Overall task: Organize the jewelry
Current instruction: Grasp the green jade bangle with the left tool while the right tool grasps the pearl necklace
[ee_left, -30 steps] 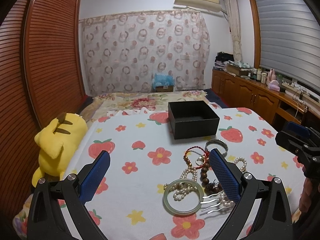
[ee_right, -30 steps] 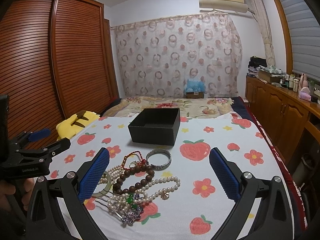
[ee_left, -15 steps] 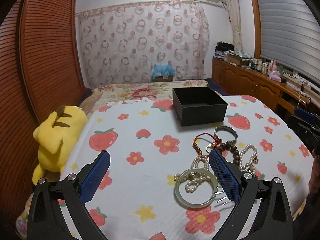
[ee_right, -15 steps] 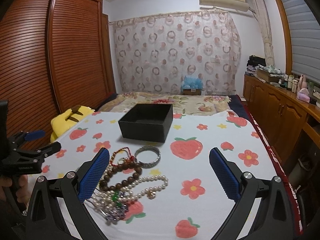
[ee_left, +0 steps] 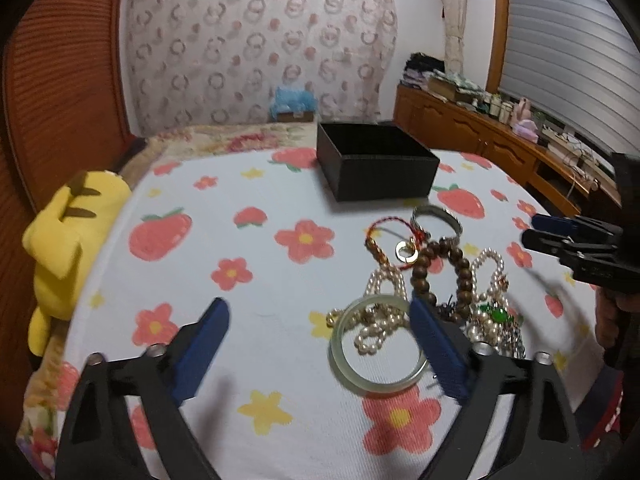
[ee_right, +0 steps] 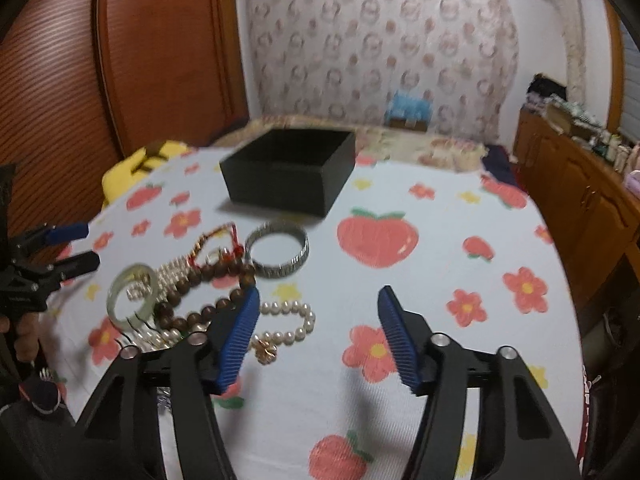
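A pile of jewelry lies on the strawberry-print cloth: a pale jade bangle (ee_left: 376,340) (ee_right: 132,296), brown wooden beads (ee_left: 440,268) (ee_right: 200,292), pearl strands (ee_right: 288,320), a red cord bracelet (ee_left: 384,232) and a silver bangle (ee_left: 436,218) (ee_right: 278,254). An open black box (ee_left: 376,168) (ee_right: 288,172) stands behind it. My left gripper (ee_left: 320,344) is open, its right finger over the jade bangle's edge. My right gripper (ee_right: 316,332) is open and empty, its left finger over the pearls and beads.
A yellow plush toy (ee_left: 68,240) lies at the cloth's left edge. Wooden wardrobe doors (ee_right: 80,80) stand on the left. A wooden cabinet (ee_left: 500,148) with clutter runs along the right wall. A patterned curtain hangs at the back.
Both grippers have dropped lower and closer to the jewelry pile. The right gripper's jaws have narrowed. The jewelry has not moved.
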Action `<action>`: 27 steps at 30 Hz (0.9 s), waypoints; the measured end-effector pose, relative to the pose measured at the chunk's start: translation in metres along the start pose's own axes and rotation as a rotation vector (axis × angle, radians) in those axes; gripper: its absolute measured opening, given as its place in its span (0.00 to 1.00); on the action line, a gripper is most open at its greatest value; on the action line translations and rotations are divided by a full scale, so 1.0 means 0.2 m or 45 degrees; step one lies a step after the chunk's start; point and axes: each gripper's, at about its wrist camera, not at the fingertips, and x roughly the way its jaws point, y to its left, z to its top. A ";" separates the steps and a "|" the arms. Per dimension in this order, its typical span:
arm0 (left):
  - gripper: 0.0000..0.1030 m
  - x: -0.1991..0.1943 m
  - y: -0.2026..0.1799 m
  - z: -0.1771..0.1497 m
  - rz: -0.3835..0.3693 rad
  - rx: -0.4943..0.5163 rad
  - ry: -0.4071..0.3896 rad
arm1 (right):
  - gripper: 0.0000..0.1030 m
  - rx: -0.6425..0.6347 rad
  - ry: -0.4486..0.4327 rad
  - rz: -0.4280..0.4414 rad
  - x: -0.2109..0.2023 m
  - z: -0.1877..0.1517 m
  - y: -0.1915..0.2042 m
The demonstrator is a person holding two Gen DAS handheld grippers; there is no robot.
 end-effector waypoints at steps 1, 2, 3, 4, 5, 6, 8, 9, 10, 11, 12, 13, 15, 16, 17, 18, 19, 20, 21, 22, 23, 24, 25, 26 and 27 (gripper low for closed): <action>0.77 0.01 0.00 0.00 -0.008 0.000 0.009 | 0.52 -0.006 0.025 0.013 0.02 0.00 0.00; 0.76 0.02 0.00 -0.01 -0.027 -0.002 0.023 | 0.49 -0.011 0.049 0.020 0.05 0.00 -0.01; 0.71 0.03 0.00 -0.02 -0.043 -0.002 0.032 | 0.48 -0.017 0.077 0.026 0.08 0.00 -0.01; 0.67 0.04 0.00 -0.02 -0.059 -0.002 0.042 | 0.47 -0.024 0.106 0.038 0.10 0.00 -0.01; 0.62 0.05 0.00 -0.02 -0.073 0.000 0.051 | 0.46 -0.030 0.125 0.052 0.12 0.00 0.00; 0.60 0.05 0.00 -0.02 -0.083 -0.003 0.059 | 0.46 -0.035 0.141 0.062 0.14 0.00 0.00; 0.55 0.08 0.01 -0.02 -0.110 -0.011 0.087 | 0.44 -0.048 0.167 0.071 0.17 0.00 0.00; 0.53 0.09 0.00 -0.03 -0.126 -0.010 0.105 | 0.42 -0.062 0.179 0.065 0.18 0.00 0.00; 0.50 0.11 0.00 -0.03 -0.134 -0.001 0.122 | 0.41 -0.073 0.186 0.065 0.18 0.00 0.01; 0.48 0.12 -0.01 -0.03 -0.134 0.006 0.130 | 0.40 -0.084 0.193 0.067 0.19 0.00 0.01; 0.47 0.14 -0.01 -0.03 -0.134 0.013 0.139 | 0.39 -0.095 0.199 0.063 0.20 0.00 0.01; 0.43 0.15 -0.02 -0.04 -0.139 0.018 0.152 | 0.38 -0.109 0.199 0.051 0.20 0.00 0.02; 0.37 0.17 -0.01 -0.04 -0.145 0.012 0.173 | 0.33 -0.122 0.200 0.035 0.20 0.01 0.02; 0.31 0.18 -0.01 -0.04 -0.146 0.010 0.179 | 0.29 -0.126 0.199 0.027 0.21 0.01 0.01; 0.28 0.19 -0.01 -0.04 -0.140 0.010 0.177 | 0.26 -0.131 0.198 0.020 0.21 0.01 0.01; 0.26 0.19 -0.01 -0.04 -0.140 0.008 0.176 | 0.25 -0.139 0.195 0.019 0.21 0.01 0.01; 0.17 0.19 -0.01 -0.04 -0.148 0.005 0.176 | 0.22 -0.146 0.192 0.017 0.21 0.01 0.01; 0.09 0.18 -0.01 -0.04 -0.165 -0.002 0.175 | 0.16 -0.154 0.188 0.014 0.21 0.01 0.01; 0.09 0.17 0.00 -0.04 -0.164 -0.003 0.171 | 0.12 -0.159 0.186 0.021 0.21 0.02 0.01; 0.08 0.16 -0.01 -0.04 -0.150 0.004 0.161 | 0.09 -0.161 0.186 0.031 0.21 0.02 0.01; 0.07 0.15 -0.01 -0.03 -0.144 0.007 0.146 | 0.09 -0.165 0.184 0.030 0.21 0.02 0.02; 0.07 0.14 -0.01 -0.03 -0.143 0.008 0.134 | 0.09 -0.167 0.181 0.030 0.21 0.02 0.02; 0.07 0.12 -0.02 -0.02 -0.145 0.006 0.121 | 0.08 -0.161 0.178 0.039 0.21 0.02 0.02; 0.07 0.11 -0.02 -0.01 -0.146 0.006 0.108 | 0.08 -0.150 0.170 0.049 0.21 0.02 0.01; 0.07 0.09 -0.02 -0.01 -0.146 0.006 0.094 | 0.08 -0.145 0.150 0.053 0.19 0.02 0.01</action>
